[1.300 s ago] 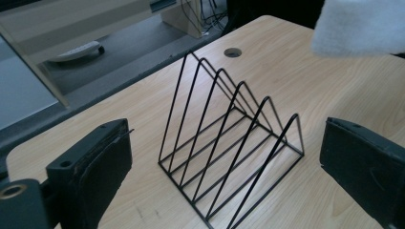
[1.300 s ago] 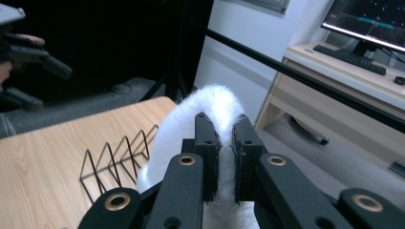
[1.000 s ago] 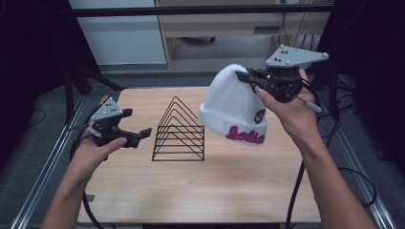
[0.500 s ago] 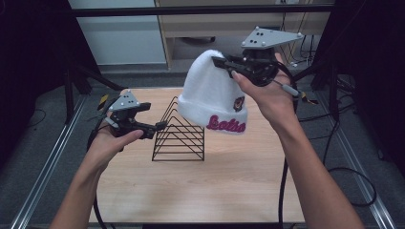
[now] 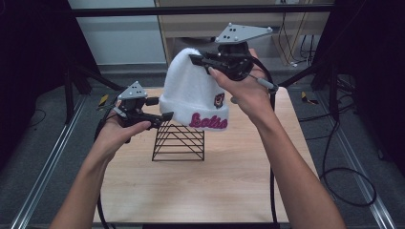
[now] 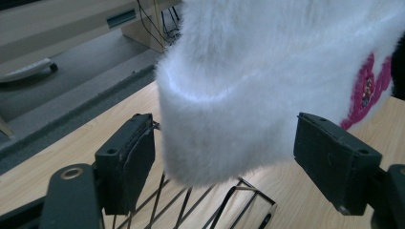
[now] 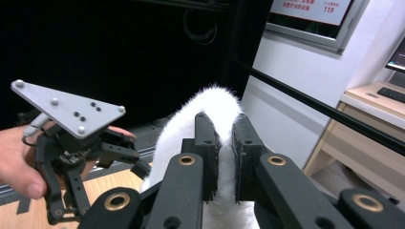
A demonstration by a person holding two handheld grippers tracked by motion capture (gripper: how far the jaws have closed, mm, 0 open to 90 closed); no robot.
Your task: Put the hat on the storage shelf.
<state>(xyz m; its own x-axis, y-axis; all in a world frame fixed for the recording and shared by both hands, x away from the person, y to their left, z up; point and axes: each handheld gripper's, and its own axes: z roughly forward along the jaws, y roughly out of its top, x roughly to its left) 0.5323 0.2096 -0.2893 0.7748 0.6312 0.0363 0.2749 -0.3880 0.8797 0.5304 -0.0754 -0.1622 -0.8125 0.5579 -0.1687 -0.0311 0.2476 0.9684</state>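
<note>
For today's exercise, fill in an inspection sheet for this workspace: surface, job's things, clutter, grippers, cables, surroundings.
Surface: light wooden table, bare around the rack.
Job's things: fluffy white knitted beanie with pink lettering, held up over the black wire triangular rack, which stands on the table.
Clutter: nothing seen.
Grippers: right gripper shut on the beanie's crown; left gripper has just been closing, its pads either side of the beanie's cuff and not yet pressing.
Cables: black cable loops on the floor to the right.
Surroundings: pale wooden cabinet behind; dark frame posts at the sides.
</note>
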